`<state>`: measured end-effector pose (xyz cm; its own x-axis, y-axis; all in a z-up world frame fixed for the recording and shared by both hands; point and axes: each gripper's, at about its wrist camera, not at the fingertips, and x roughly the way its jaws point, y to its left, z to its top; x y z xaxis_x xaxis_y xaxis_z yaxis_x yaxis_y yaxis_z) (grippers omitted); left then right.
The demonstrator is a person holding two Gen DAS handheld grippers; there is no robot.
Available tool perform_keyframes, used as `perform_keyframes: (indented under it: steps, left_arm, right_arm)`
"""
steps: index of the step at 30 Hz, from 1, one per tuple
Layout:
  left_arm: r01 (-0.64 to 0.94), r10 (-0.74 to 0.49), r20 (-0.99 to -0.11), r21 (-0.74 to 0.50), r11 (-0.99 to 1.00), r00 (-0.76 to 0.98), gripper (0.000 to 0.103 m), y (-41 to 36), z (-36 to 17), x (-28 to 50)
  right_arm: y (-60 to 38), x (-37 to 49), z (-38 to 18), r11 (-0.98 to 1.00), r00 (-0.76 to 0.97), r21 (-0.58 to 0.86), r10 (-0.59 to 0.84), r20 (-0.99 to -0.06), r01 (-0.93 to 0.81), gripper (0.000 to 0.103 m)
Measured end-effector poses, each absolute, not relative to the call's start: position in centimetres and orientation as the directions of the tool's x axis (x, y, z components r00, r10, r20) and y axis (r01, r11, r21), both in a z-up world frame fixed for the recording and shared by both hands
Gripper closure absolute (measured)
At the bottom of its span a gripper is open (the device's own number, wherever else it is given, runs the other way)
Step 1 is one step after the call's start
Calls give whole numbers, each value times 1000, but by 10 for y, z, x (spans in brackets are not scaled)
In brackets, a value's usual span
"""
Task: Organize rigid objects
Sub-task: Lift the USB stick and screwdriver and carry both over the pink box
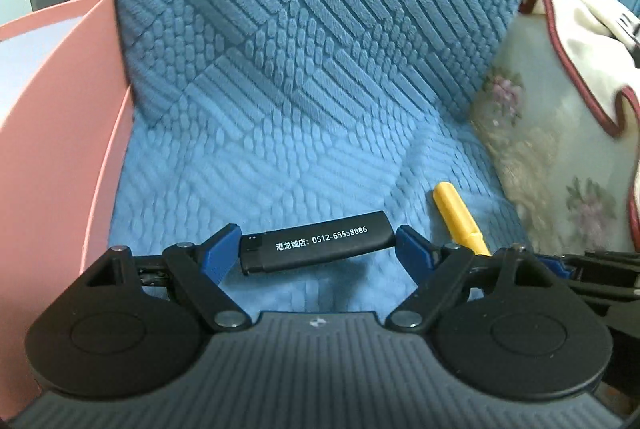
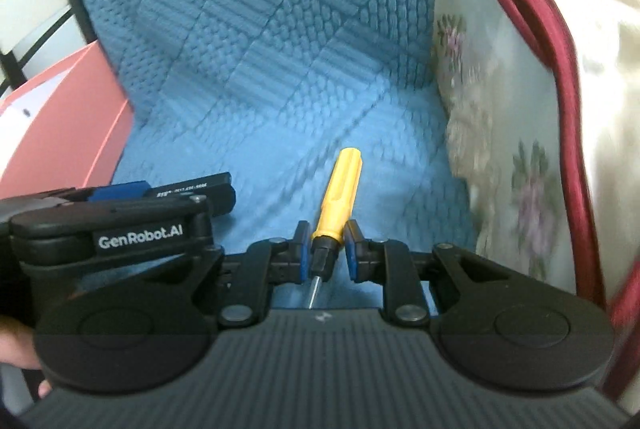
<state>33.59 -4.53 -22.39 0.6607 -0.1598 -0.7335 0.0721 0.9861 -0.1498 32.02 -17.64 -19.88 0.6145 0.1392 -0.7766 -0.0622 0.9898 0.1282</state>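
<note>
A black lighter (image 1: 316, 243) with white print lies crosswise between the blue fingertips of my left gripper (image 1: 316, 249), which touch both its ends, just above the blue textured seat cover (image 1: 280, 157). The lighter also shows in the right wrist view (image 2: 200, 195). A yellow-handled screwdriver (image 2: 338, 199) lies on the seat, handle pointing away; it shows in the left wrist view (image 1: 458, 215) too. My right gripper (image 2: 328, 249) has its blue pads on either side of the screwdriver's black collar, a narrow gap showing on the right side.
A pink box (image 1: 52, 133) stands at the left of the seat and shows in the right wrist view (image 2: 68, 125). A floral cushion (image 2: 500, 133) with a cream, red-trimmed blanket (image 2: 580, 29) is on the right. The blue chair back (image 1: 320, 9) rises behind.
</note>
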Motion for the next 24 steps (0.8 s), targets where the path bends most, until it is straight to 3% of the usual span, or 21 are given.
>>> perform_keyframes:
  steps: [4,11,15,18,24]
  left_arm:
    - [81,-175,-738,-162,983,652,16,-37,-224,306]
    - [96,-181,-751,-156,983,635,16,-35,-228,281]
    - [88,-170,-751,-148,985,639,16,-33,-229,283]
    - [82,-166,-756,-147,986,634,16,-31,-231,286]
    - [70,-155,-757,-144,987,635,16,-31,-232,289]
  right_arm:
    - [-173,298,-197,988,606,135,151,-781,-73,86]
    - [-181,282,-205,981,591,193,161,-790,-9,86]
    - [-183,291,-207,982,608,186,145,-780,6,82]
    - [-183,304,-216,981,600,192,149,-786,8,72]
    - [-179,321,-229,983,597,183,149,-788,-4,73]
